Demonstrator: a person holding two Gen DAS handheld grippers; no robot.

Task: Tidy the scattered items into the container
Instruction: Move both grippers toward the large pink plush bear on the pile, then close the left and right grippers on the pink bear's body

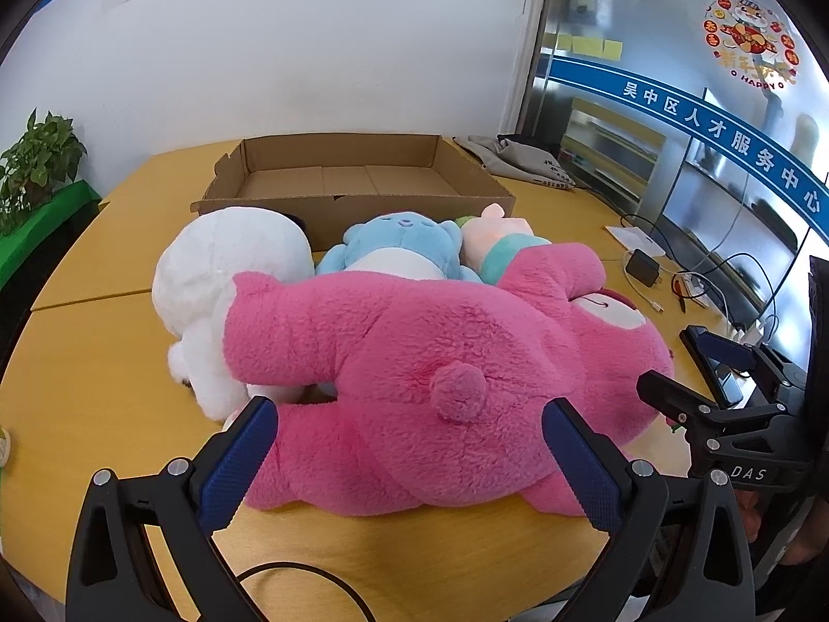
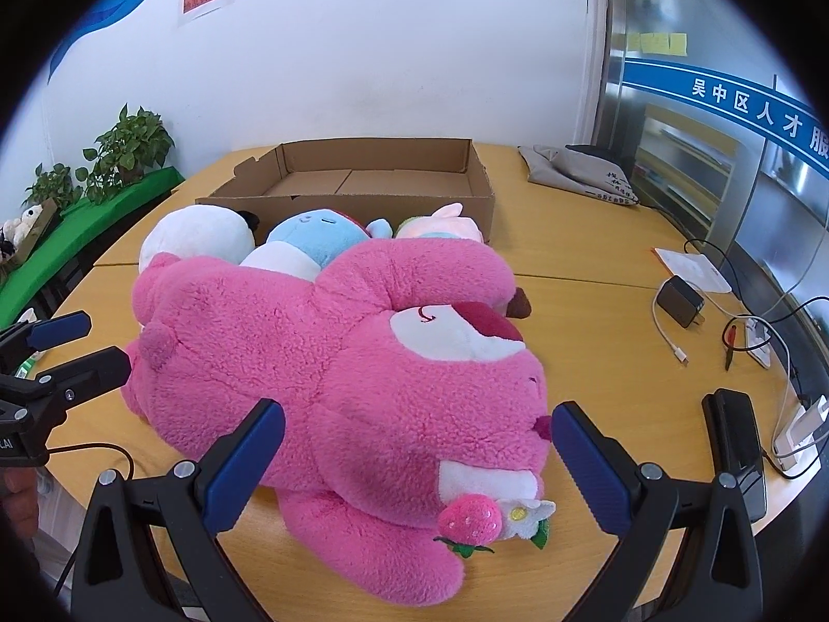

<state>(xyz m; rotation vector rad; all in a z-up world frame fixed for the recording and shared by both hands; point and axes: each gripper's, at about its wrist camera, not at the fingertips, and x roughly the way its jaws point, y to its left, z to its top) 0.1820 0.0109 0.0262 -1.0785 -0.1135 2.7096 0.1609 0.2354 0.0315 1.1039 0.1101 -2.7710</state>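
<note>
The pink plush bear [image 2: 342, 363] lies on its side on the worktop [image 1: 103, 363], nearest the operator, with both tools presented to it from 6 o'clock. The left gripper [image 1: 409, 461] has its jaws spread wide at the bear's rear end, one on each side of the tail region; the right gripper [image 2: 419, 461] has its jaws equally wide at the head end. Neither grips anything. This two-ended approach suits a bulky, soft item (a single pinch would probably let it sag).

The cardboard box [image 1: 357, 207] stands at 12 o'clock, open-topped, with nothing visible inside. Between bear and box lie three smaller toys pressed against the box's near wall: a white plush [image 1: 217, 280] at 10 o'clock, a blue plush [image 1: 399, 249] at 12 o'clock, and a pale pink-and-green plush [image 1: 497, 238] at 1 o'clock. The bear's arm overlaps them, so it must probably be lifted clear over them.

At 3 o'clock lie a charger [image 2: 680, 300], cables and a phone [image 2: 741, 446], well apart from the intended path.
</note>
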